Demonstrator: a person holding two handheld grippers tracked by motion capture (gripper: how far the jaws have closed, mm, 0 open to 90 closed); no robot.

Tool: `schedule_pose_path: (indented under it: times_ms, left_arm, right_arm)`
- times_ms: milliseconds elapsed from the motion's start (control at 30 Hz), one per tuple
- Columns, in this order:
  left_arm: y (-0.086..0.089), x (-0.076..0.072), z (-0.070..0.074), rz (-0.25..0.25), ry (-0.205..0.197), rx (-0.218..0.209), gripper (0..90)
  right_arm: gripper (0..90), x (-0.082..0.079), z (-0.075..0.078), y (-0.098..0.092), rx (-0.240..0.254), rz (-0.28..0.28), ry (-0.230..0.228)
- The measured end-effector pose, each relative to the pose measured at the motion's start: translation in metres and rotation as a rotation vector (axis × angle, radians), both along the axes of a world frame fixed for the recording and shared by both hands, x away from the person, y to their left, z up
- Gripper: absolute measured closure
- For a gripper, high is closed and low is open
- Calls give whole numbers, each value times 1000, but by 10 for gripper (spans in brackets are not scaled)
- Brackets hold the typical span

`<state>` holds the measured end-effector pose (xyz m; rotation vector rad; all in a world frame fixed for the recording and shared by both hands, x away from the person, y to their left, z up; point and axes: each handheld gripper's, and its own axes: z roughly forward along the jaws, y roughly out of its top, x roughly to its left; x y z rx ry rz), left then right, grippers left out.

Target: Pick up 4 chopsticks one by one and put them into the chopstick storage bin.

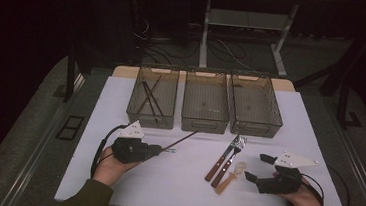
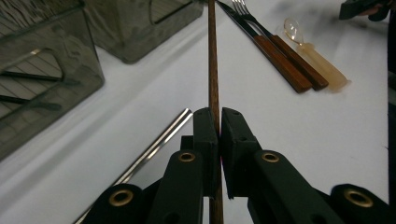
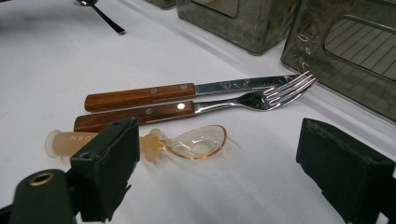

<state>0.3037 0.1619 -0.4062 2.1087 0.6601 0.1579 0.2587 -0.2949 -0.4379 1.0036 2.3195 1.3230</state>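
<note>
The left gripper (image 2: 218, 122) is pinching a thin wooden chopstick (image 2: 213, 56) near its end, over the table's left side. It looks light, stiff and slippery, so gripping nearer the middle seems steadier. The right gripper (image 3: 219, 163) is waiting wide open.

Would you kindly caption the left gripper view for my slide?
Left gripper shut on a brown chopstick, a metal chopstick lying on the white table beside it.

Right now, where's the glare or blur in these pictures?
High view: dim, dark surroundings, bright table. Left gripper view: the chopstick is sharp, the spoon soft. Right gripper view: glints on the fork and knife, near jaws blurred.
</note>
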Motion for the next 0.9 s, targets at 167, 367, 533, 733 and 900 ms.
schedule_pose_path:
  times_ms: [167,367,533,733,900]
  left_arm:
    - [0,6,5,24,-15,-9,850]
    - [0,15,12,56,-49,-29,850]
    - [2,25,22,91,-91,-30,850]
    - [7,42,32,150,-129,-31,850]
    - [11,64,37,208,-146,-55,850]
  right_arm:
    - [135,1,0,-1,0,1,-3]
    - [135,0,0,-1,-1,3,-2]
    - [135,0,0,-1,-3,0,-3]
    - [135,0,0,-1,-2,0,-3]
    - [135,0,0,-1,-1,0,-2]
